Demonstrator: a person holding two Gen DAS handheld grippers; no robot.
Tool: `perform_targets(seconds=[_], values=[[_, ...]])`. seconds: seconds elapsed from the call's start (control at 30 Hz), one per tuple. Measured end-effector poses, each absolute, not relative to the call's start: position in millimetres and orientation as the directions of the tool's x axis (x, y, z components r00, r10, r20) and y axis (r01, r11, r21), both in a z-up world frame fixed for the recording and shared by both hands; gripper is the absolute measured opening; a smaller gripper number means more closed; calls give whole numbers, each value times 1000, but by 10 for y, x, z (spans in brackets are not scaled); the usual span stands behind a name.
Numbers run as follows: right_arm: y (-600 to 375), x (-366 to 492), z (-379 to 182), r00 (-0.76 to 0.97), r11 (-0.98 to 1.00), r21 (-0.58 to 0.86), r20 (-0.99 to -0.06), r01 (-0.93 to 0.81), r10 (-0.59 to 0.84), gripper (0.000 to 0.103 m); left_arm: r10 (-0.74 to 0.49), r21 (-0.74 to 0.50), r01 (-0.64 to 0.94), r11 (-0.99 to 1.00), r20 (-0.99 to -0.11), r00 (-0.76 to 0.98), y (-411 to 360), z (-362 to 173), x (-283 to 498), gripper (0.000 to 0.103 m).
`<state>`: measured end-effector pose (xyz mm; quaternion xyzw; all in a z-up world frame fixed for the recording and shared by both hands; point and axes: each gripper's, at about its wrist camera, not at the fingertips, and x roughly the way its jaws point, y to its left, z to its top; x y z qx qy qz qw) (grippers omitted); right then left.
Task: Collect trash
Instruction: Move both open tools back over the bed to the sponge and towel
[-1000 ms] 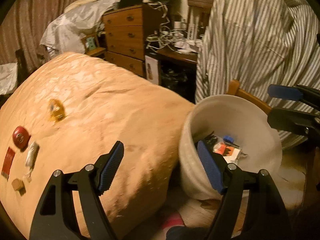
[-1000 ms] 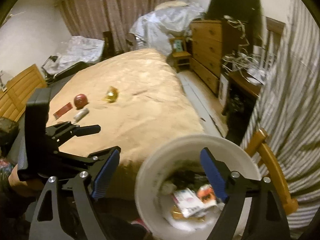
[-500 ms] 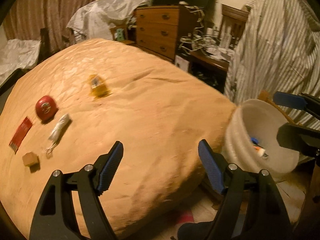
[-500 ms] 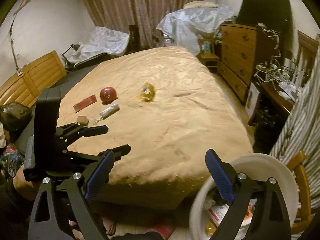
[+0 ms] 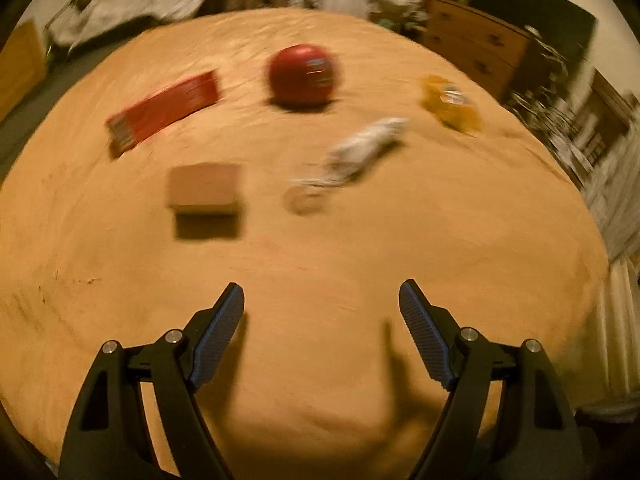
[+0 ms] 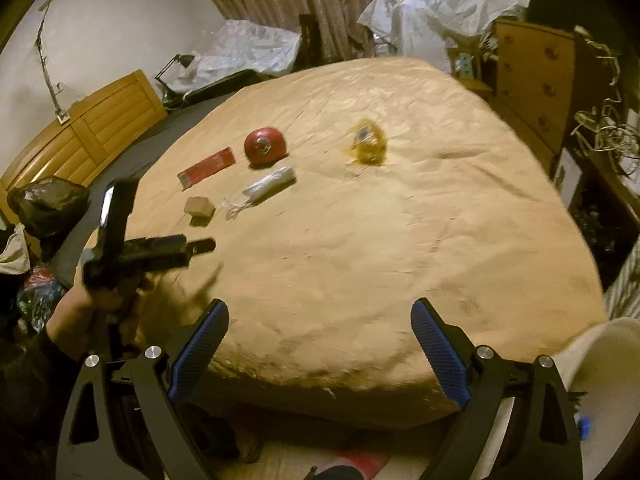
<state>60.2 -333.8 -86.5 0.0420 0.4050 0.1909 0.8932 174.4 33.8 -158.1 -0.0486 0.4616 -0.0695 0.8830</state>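
Note:
Several pieces of trash lie on the tan bed [image 6: 400,240]: a small brown box [image 5: 203,190] [image 6: 199,207], a flat red packet [image 5: 164,110] [image 6: 206,168], a round red object [image 5: 304,74] [image 6: 265,146], a white crumpled wrapper [image 5: 366,150] [image 6: 270,186] and a yellow wrapper [image 5: 452,104] [image 6: 368,146]. My left gripper [image 5: 320,332] is open and empty over the bed, short of the brown box; it also shows in the right wrist view [image 6: 196,246]. My right gripper [image 6: 318,344] is open and empty at the bed's near edge.
The white bin's rim [image 6: 600,356] shows at the lower right, beside the bed. A wooden dresser [image 6: 532,76] stands at the right. A wooden headboard [image 6: 80,128] and a black bag [image 6: 48,204] are at the left. Plastic-covered piles [image 6: 432,12] sit behind the bed.
My left gripper has swung left, away from the bin, and moved over the bed close to the trash. My right gripper has turned left too, so the bin slid to the frame's edge.

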Motion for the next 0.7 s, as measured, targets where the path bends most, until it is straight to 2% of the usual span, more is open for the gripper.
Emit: perform_targets(seconds=[0.27,0.4,0.47,0.6,0.63,0.7], values=[[-3021,932,-1118,555,908,254,-726,-333,406,92,-135,-159,6,987,-815,563,919,-1739,2049,77],[-2933,1089,-1221,538,903,260,-734,-341,414,92,-186,-221,9,975,-795,577,1178,-1680,2075,77],[-2861,1160,-1257,531,898,264,-734,-351,423,92,-61,-129,-70,989,-792,608,1278,-1631,2042,83],[-2720,1229,-1312,515,885,265,-734,-382,442,92,-27,-152,-143,978,-773,634,1522,-1586,1987,83],[-2682,1250,-1335,508,882,266,-737,-390,447,92,-45,-165,-125,978,-758,651,1527,-1556,1959,83],[-2629,1278,-1361,499,878,264,-741,-400,450,92,-143,-180,13,984,-732,666,1405,-1488,1917,83]])
